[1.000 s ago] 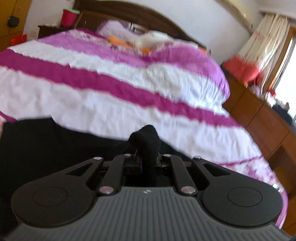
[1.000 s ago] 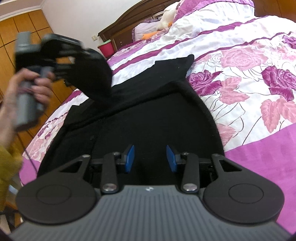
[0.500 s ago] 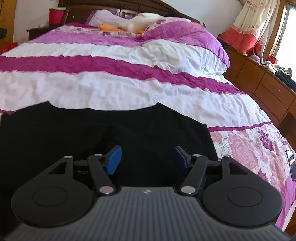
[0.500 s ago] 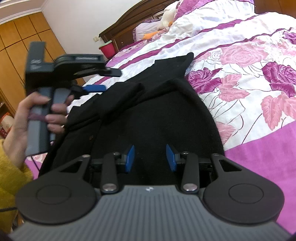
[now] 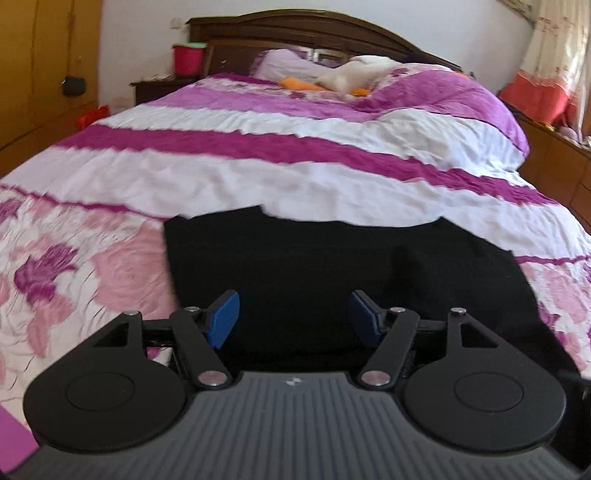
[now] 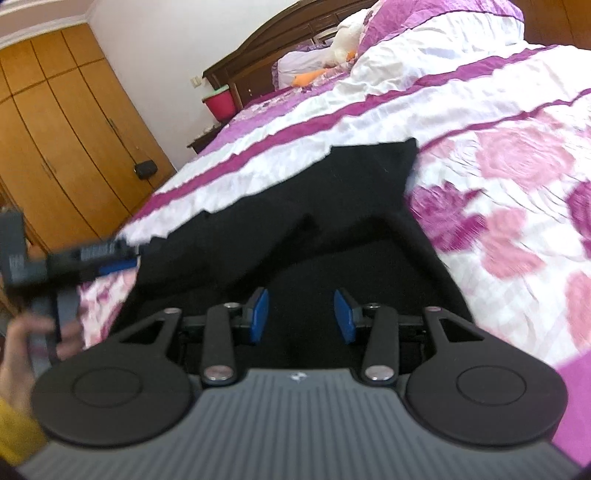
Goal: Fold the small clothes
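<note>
A black garment (image 5: 332, 266) lies flat on the pink and white bedspread (image 5: 258, 170), with a folded layer on top; it also shows in the right wrist view (image 6: 332, 229). My left gripper (image 5: 293, 314) is open and empty, low over the garment's near left part. In the right wrist view the left gripper (image 6: 125, 258) sits at the garment's left edge, blurred. My right gripper (image 6: 301, 314) is open and empty over the garment's near edge.
A dark wooden headboard (image 5: 303, 33), pillows and a white soft toy (image 5: 351, 75) lie at the far end. A red bin (image 5: 188, 59) stands on a nightstand. A wooden wardrobe (image 6: 62, 129) is on the left, drawers (image 5: 554, 158) on the right.
My left gripper let go of the black cloth it pinched, opened, and moved left and down to the garment's left edge. The folded part now lies flat. My right gripper stayed open.
</note>
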The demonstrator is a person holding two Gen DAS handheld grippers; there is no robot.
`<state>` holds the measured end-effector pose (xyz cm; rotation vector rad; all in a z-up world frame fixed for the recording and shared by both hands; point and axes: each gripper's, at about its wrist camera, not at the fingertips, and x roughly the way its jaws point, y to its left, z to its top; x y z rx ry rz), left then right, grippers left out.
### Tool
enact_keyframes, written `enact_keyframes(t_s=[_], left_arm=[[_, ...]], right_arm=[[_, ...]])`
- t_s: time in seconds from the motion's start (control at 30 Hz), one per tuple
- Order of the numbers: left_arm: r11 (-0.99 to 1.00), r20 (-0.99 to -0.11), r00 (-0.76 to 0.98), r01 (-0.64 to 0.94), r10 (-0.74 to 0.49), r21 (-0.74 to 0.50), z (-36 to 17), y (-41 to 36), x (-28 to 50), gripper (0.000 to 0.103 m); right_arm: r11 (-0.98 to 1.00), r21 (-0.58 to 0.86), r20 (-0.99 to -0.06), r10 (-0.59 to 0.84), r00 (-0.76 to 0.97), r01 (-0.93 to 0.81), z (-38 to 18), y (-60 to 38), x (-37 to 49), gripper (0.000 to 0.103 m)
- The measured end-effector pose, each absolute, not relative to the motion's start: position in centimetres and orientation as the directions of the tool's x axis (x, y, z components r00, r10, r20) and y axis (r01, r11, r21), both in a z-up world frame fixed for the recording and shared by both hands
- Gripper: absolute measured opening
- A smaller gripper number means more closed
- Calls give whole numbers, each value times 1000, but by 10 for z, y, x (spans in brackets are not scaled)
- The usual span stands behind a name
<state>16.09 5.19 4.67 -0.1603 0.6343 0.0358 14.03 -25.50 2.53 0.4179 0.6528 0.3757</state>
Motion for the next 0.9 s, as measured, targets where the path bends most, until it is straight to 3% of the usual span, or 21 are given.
enact_keyframes(t_s=[0.27, 0.5, 0.77, 0.8, 0.83, 0.9], left_arm=[[982, -613, 790, -131, 19, -139, 29, 73, 164, 72], [983, -635, 772, -136, 27, -125, 19, 73, 170, 73], [982, -639, 769, -144, 34, -121, 12, 77, 171, 73], [982, -640, 768, -145, 36, -120, 12, 77, 171, 74], [982, -640, 767, -146, 37, -118, 12, 77, 171, 74], [983, -640, 768, -144, 40, -112, 13, 76, 171, 74]], right_arm=[[771, 618, -481, 527, 701, -155, 15, -232, 190, 43], [783, 608, -521, 518, 678, -131, 5, -205, 208, 43], [749, 651, -491, 543, 681, -127, -5, -207, 215, 41], [754, 642, -493, 544, 679, -138, -4, -207, 215, 31], [766, 622, -503, 550, 667, -162, -2, -206, 217, 4], [784, 592, -517, 548, 658, -188, 6, -208, 221, 6]])
